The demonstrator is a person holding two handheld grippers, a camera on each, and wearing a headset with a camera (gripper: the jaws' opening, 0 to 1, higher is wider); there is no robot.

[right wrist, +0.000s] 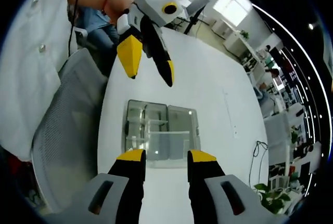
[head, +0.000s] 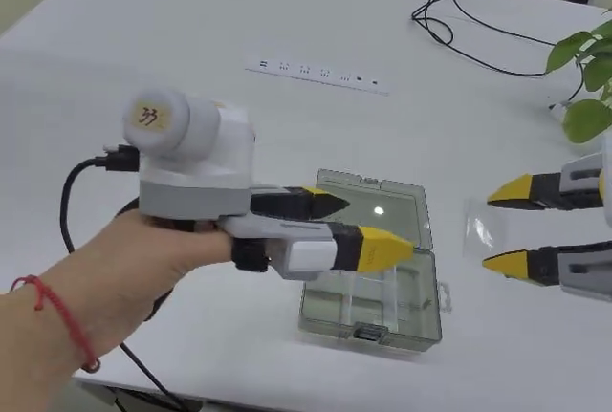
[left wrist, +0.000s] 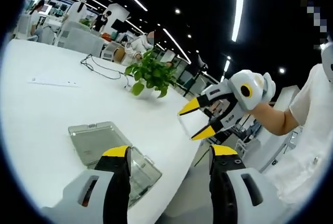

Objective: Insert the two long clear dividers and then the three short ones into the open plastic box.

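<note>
The clear plastic box lies open on the white table, lid flat behind the base; it also shows at box and box. Faint clear walls show inside the base, but I cannot tell which. Clear dividers lie flat on the table just right of the box, seen as a pale sheet, dividers. My left gripper hovers open above the box's left part, holding nothing. My right gripper is open at the right edge, its tips either side of the dividers, above them. Left gripper and right gripper are empty.
A white power strip lies at the back of the table, with a black cable to its right. A potted plant stands at the far right. The table's front edge runs close under the box. A grey chair stands beside the table.
</note>
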